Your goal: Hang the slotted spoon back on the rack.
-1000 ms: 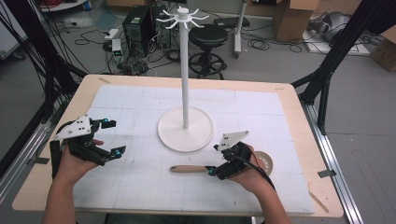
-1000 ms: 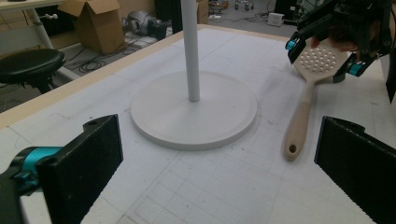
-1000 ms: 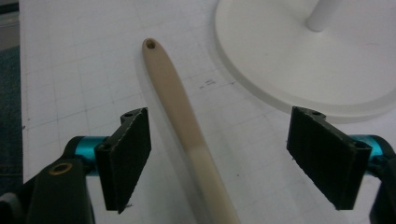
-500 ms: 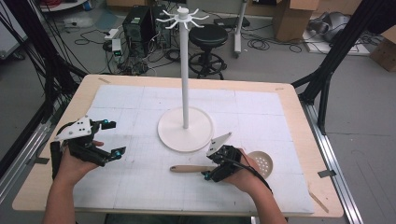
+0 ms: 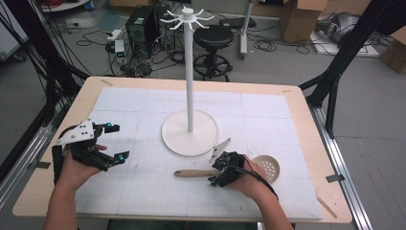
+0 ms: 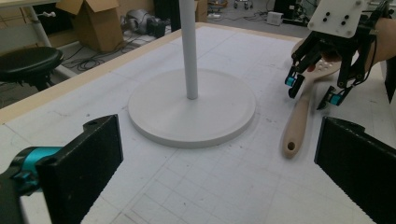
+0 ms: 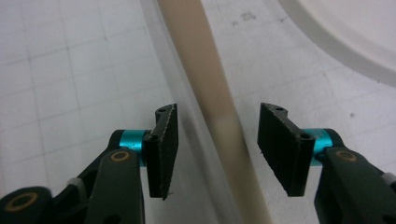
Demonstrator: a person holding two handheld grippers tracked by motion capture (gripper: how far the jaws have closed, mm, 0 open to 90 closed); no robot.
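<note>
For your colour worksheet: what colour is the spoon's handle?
Pale tan handle, best in the right gripper view.

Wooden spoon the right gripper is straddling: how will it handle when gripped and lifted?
The spoon looks like rigid wood, so it probably won't flex. The open right gripper straddles the slim handle, well away from the perforated bowl, so the bowl end may sag or pivot. The flat-looking handle seems unlikely to roll.

Even, bright overhead light falls on the white mat (image 5: 268, 120), with only soft, faint shadows around the stand base (image 5: 190, 132). The high view is slightly soft and grainy. In the right gripper view, the wooden handle (image 7: 210, 93) beside the stand base is blurred.
</note>
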